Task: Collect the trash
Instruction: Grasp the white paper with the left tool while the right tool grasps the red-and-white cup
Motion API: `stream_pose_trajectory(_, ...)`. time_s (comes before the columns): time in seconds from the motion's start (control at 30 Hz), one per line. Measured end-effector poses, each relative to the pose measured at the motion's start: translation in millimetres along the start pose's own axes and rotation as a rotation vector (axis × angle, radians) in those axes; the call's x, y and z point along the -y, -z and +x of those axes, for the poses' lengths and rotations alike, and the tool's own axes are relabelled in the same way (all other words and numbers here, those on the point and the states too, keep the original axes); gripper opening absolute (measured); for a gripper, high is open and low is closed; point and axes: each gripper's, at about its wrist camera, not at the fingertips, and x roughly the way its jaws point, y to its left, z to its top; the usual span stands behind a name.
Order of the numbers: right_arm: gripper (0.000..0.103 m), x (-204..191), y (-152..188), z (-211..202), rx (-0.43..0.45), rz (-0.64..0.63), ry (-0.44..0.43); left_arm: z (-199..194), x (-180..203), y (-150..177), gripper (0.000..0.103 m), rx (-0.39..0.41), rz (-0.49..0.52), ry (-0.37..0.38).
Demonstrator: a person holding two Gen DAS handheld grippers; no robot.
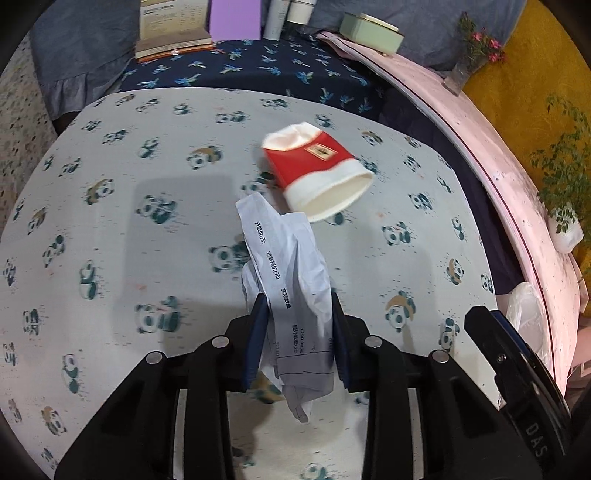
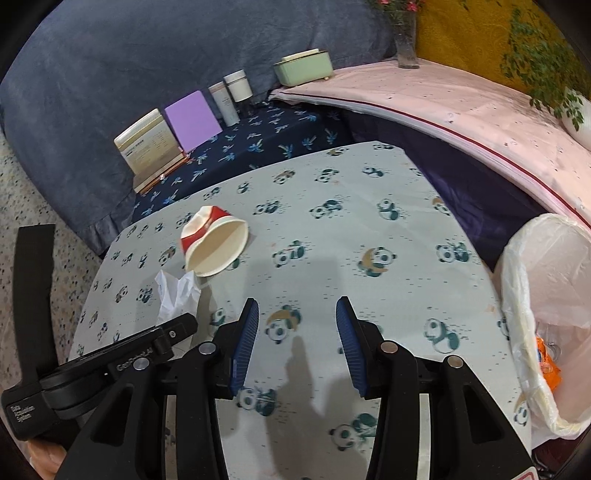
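half the crumpled paper [image 1: 291, 280] hidden — left tool [image 1: 299, 306] clamped.

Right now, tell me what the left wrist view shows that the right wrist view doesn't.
Only the left wrist view shows the left gripper shut on the crumpled paper, with the print on the paper readable as lines of text.

Only the right wrist view shows the right gripper open with nothing between its fingers, the bin's open mouth, and orange trash inside its bag.

Both show the crushed cup lying on its side on the panda cloth, the paper, and the books and green box at the back.
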Motion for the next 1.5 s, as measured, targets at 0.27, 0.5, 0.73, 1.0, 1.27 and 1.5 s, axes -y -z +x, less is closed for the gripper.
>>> stream_pose_trajectory(0.27, 0.043, -40.9, -4.7, 27.5, -0.036, -0.049, -0.048, -12.3, -51.3, -9.4, 0.031, 0.030, -0.054, -0.047)
stream_pose_trajectory(0.5, 0.043, -69.9, -15.2, 53.7, -0.050, -0.086, -0.074, -12.3, -75.1, -23.0, 0.031, 0.063, -0.057, -0.106)
stream_pose_trajectory(0.73, 0.043, -86.6, -29.1, 78.3, -0.059, -0.089, -0.092, -3.4, -87.3, -36.5, 0.031, 0.073, -0.049, -0.138)
stream_pose_trajectory(1.0, 0.043, -96.2, -37.0, 102.6, -0.079, -0.079, -0.110, 8.3, -92.6, -47.2, 0.031, 0.071, -0.044, -0.140)
stream_pose_trajectory(1.27, 0.041, -103.6, -38.6, 123.6, -0.102, -0.082, -0.128, 22.2, -96.7, -54.6, 0.031, 0.057, -0.054, -0.134)
stream_pose_trajectory(1.5, 0.015, -103.4, -36.7, 128.5, -0.109, -0.078, -0.139, 24.9, -91.2, -51.4, 0.031, 0.052, -0.044, -0.127)
